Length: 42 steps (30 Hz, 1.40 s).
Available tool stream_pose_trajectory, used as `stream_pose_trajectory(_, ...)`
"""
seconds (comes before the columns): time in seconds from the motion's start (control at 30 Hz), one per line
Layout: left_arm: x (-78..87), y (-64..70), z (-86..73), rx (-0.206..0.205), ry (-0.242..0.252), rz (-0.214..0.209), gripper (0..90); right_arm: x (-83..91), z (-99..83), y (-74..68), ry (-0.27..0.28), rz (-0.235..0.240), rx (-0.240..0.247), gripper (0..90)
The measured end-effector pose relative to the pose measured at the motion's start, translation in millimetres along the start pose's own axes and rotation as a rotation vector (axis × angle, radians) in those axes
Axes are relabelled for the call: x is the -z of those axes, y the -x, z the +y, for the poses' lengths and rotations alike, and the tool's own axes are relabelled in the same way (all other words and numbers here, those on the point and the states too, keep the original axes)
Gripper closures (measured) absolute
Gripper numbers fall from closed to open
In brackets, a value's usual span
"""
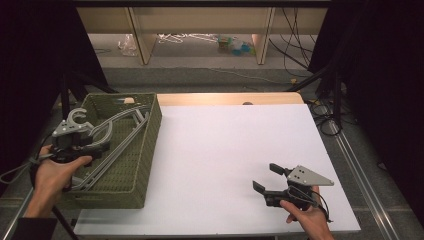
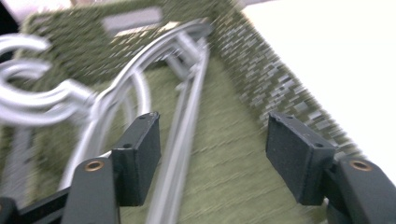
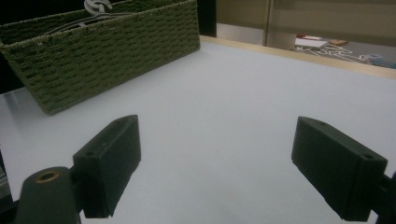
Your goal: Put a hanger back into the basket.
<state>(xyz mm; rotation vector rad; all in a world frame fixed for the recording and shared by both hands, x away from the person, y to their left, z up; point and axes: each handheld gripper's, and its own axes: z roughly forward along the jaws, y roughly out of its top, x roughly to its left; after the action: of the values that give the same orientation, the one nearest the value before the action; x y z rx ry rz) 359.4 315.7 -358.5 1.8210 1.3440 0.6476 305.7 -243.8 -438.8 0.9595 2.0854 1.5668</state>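
Hangers (image 1: 112, 135) lie in green basket (image 1: 147, 150), bench's 9 o'clock side. Left tool (image 1: 82, 137) hovers over them, released. Right tool (image 1: 265, 180) at 4 o'clock, released, holding nothing.

My two grippers at the green basket, seen from above

My left gripper (image 1: 80, 137) hangs over the near left part of the woven green basket (image 1: 145, 165), above the grey hangers (image 1: 117, 135) lying inside it. My right gripper (image 1: 272, 181), jaws apart, sits well to the right of the basket, low over the white tabletop (image 1: 225, 150) near its front edge.
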Motion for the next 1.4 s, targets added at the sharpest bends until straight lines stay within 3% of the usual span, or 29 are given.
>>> stream_pose_trajectory(0.13,-0.1,17.3,-0.1,0.029,0.031,-0.091,32.3,0.1,0.2,0.2,-0.007,0.000,-0.002,16.5)
stream_pose_trajectory(0.37,-3.1,42.7,-1.3,0.017,0.075,-0.160,30.3,1.1,0.6,1.2,-0.015,-0.010,0.003,16.5)
stream_pose_trajectory(0.7,-7.3,62.7,-4.2,-0.012,0.114,-0.203,28.8,0.1,0.8,1.4,-0.010,0.000,0.000,16.6)
stream_pose_trajectory(0.9,-7.9,70.3,-5.6,-0.005,0.142,-0.238,25.4,-0.3,0.9,1.3,-0.010,0.002,0.000,16.5)
stream_pose_trajectory(1.07,-9.0,78.6,-7.6,-0.030,0.148,-0.256,22.3,0.5,1.1,1.4,-0.005,-0.007,0.003,16.5)
stream_pose_trajectory(1.13,-9.1,83.9,-9.1,-0.023,0.158,-0.259,21.9,-0.2,1.1,1.1,-0.004,0.000,-0.001,16.5)
stream_pose_trajectory(1.17,-9.5,85.0,-9.2,-0.041,0.163,-0.267,21.2,-0.5,1.0,1.1,-0.002,0.007,-0.002,16.5)
stream_pose_trajectory(1.3,-9.3,93.5,-10.6,-0.043,0.176,-0.286,19.1,-1.2,1.0,0.8,0.002,0.009,0.003,16.5)
stream_pose_trajectory(1.33,-9.2,97.0,-11.4,-0.024,0.180,-0.282,18.1,-0.9,1.1,0.9,0.000,0.005,0.006,16.5)
stream_pose_trajectory(1.4,-8.8,100.5,-12.4,-0.038,0.188,-0.297,17.0,-1.6,0.7,1.0,0.002,0.012,-0.002,16.5)
